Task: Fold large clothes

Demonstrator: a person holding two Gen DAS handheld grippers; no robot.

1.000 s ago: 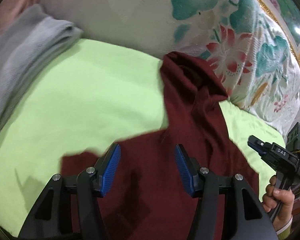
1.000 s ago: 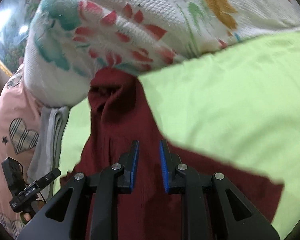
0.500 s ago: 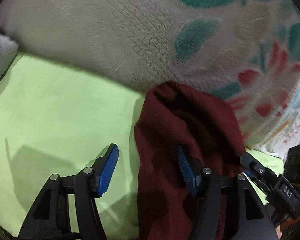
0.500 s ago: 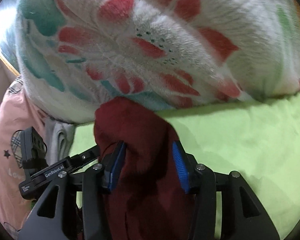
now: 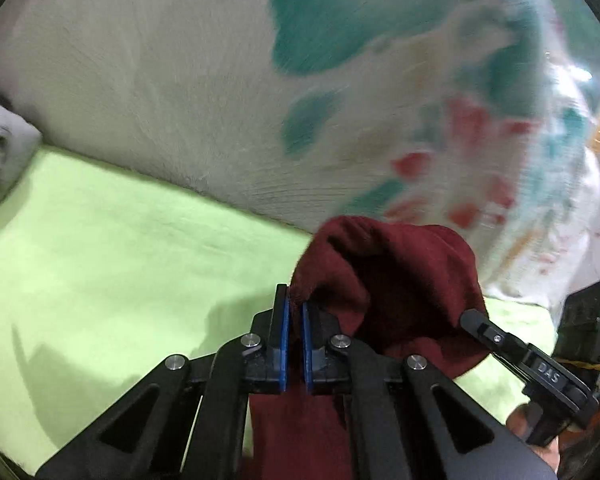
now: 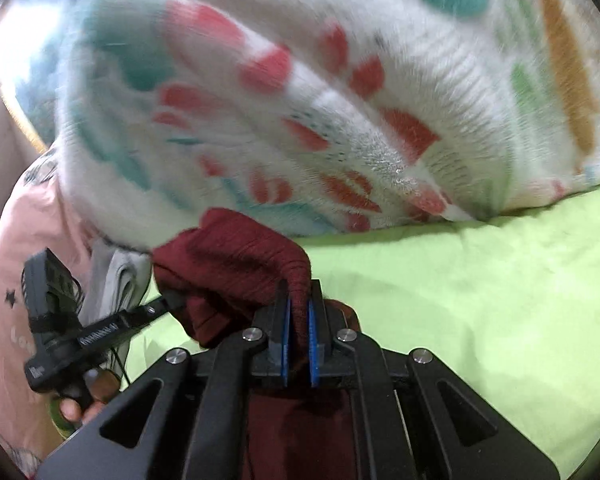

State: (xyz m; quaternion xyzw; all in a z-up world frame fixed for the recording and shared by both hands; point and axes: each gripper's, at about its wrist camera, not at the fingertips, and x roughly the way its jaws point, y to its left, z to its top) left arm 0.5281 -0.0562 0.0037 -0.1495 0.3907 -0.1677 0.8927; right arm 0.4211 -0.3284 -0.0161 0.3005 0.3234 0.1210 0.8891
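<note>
A dark red garment [image 5: 396,276] lies on the lime green sheet [image 5: 112,264], its far end bunched up against a floral blanket. My left gripper [image 5: 294,308] is shut on the left corner of that far end. My right gripper [image 6: 299,312] is shut on the right corner of the garment [image 6: 236,256]. The right gripper also shows in the left wrist view [image 5: 476,322], at the garment's right side. The left gripper shows in the right wrist view [image 6: 168,304], at its left side. Both grippers hold the cloth close together, just in front of the blanket.
A thick white blanket with teal and red flowers [image 5: 300,100] rises directly behind the garment and fills the upper part of the right wrist view [image 6: 340,100]. Folded grey cloth [image 6: 116,276] and a pink pillow [image 6: 20,280] lie at the left. Green sheet [image 6: 480,300] extends to the right.
Both grippers moved forward to the garment's far end by the blanket and went from open to shut on its corners.
</note>
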